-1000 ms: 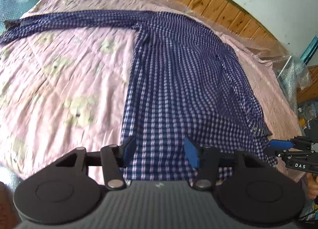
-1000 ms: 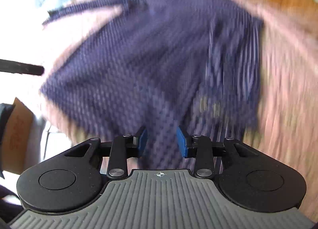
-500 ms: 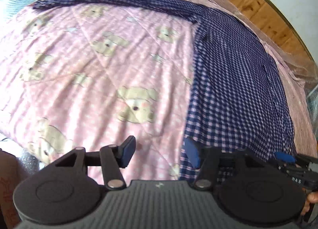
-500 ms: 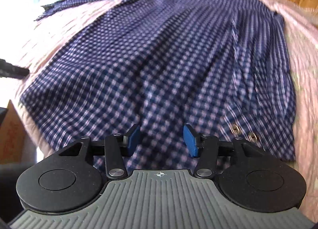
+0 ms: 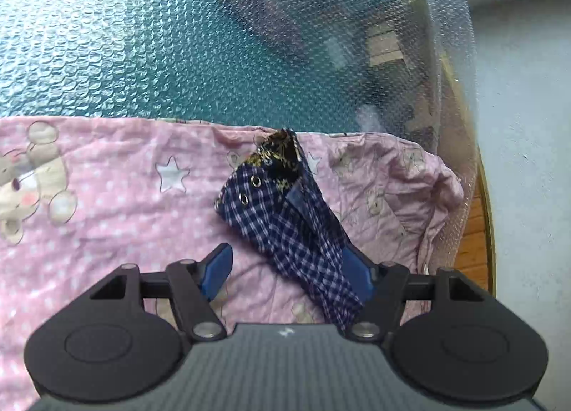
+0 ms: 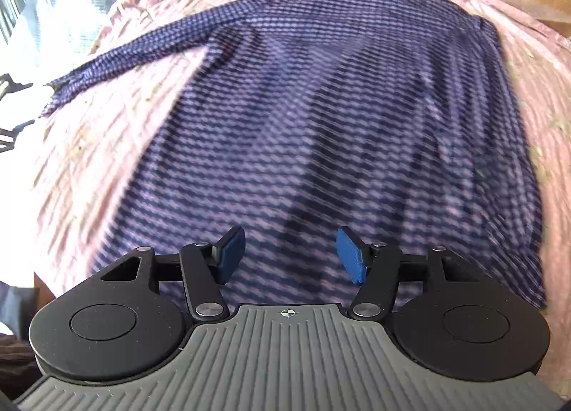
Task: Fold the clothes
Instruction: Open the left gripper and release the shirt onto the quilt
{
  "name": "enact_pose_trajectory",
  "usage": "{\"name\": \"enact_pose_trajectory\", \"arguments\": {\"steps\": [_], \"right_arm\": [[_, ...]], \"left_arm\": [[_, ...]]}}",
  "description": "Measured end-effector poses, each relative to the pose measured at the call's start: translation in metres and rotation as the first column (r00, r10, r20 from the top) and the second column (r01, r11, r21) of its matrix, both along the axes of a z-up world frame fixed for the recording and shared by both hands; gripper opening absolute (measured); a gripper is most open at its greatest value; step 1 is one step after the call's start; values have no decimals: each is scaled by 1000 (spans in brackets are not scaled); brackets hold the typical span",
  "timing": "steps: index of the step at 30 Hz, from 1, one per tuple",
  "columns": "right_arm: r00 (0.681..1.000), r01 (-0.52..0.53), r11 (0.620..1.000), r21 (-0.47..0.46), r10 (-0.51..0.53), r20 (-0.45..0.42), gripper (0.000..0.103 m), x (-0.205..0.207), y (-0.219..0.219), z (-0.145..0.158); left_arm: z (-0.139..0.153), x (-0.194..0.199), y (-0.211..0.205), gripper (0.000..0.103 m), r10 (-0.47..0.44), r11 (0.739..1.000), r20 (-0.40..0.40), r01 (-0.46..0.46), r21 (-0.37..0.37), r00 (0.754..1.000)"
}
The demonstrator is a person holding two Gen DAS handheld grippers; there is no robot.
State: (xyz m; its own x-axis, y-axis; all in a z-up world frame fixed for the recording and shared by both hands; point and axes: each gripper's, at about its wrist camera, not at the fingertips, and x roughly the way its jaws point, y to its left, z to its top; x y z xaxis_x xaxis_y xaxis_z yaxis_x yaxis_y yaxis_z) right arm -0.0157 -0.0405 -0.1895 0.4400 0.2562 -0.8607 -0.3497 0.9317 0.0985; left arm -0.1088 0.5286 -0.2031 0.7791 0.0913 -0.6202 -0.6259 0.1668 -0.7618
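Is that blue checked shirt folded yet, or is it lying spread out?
Mostly spread out. In the right wrist view the checked shirt lies flat across the pink bedspread, one sleeve stretched sideways, right edge apparently turned in.

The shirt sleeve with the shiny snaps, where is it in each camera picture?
Left wrist view: the sleeve runs up the middle from between the left claw's open pads, cuff at the top.
Right wrist view: it stretches to the far left, out from the checked shirt, cuff end by the picture's edge; the snaps are too blurred to see.
Shared landmark: the pink bear quilt under the shirt.
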Motion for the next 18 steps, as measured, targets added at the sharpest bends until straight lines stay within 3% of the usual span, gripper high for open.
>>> {"name": "enact_pose_trajectory", "arguments": {"steps": [5, 6, 8, 9, 11, 12, 13, 15, 18], "right_arm": [[1000, 11, 999, -35, -11, -2, 64, 19, 60, 15], [1000, 8, 999, -42, -8, -5, 64, 21, 72, 18], [1000, -14, 999, -40, 14, 0, 64, 32, 98, 22], [1000, -28, 999, -19, 28, 3, 64, 38, 109, 27], [998, -56, 998, 26, 56, 11, 66, 51, 131, 36], [997, -73, 996, 61, 71, 24, 68, 59, 143, 42], [996, -89, 991, 98, 85, 40, 71, 69, 154, 50], [991, -115, 975, 191, 98, 94, 78, 90, 172, 74], [985, -151, 912, 381, 106, 136, 91, 126, 195, 112]], "left_arm": [[-33, 25, 28, 66, 32, 999, 42, -31, -39, 999], [-35, 29, 32, 58, 31, 999, 52, -29, -32, 998], [-29, 40, 40, 13, -20, 1000, 54, 20, 17, 998], [-20, 47, 42, 4, -59, 996, 27, 57, 76, 998], [10, 63, 32, 4, -155, 957, 0, 150, 249, 988], [29, 71, 21, 4, -224, 913, -11, 214, 346, 974], [50, 81, 4, 4, -309, 847, -29, 289, 447, 951], [88, 98, -45, 4, -491, 654, -92, 437, 617, 866], [109, 108, -124, 4, -668, 375, -205, 562, 737, 715]]}}
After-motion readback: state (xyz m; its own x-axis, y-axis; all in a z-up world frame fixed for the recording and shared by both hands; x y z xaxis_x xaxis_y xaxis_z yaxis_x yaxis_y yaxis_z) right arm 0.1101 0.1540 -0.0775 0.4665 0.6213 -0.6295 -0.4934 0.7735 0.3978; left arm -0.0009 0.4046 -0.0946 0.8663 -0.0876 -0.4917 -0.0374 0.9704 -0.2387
